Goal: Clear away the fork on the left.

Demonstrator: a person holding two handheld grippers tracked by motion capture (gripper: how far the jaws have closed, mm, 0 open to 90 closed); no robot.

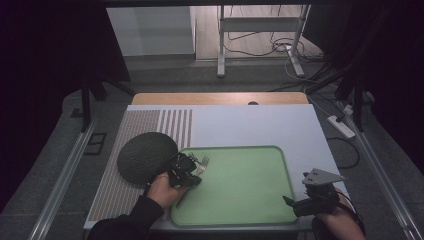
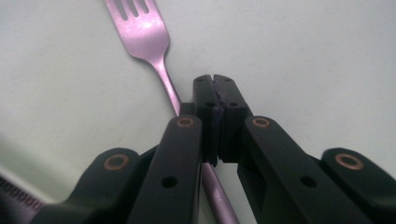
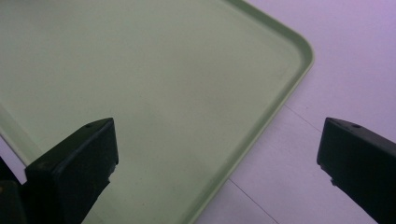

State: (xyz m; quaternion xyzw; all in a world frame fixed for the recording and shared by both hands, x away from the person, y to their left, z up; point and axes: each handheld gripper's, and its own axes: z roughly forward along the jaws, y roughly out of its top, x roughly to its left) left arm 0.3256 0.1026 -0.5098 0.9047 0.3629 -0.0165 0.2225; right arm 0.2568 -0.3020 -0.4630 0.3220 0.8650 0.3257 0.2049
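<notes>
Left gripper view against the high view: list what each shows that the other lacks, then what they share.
Left gripper view alone: the left gripper's fingers pressed together beside the fork's neck, the handle running under them, not clamped.

High view alone: the dark round mat, the striped placemat, the right gripper open at the green tray's near right corner, and both hands.

Shared: fork, left gripper, green tray surface.

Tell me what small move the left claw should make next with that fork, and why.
Probably open slightly and shift sideways onto the handle. The left claw looks shut beside the fork, which lies flat on the green tray, so it likely grips nothing.
</notes>
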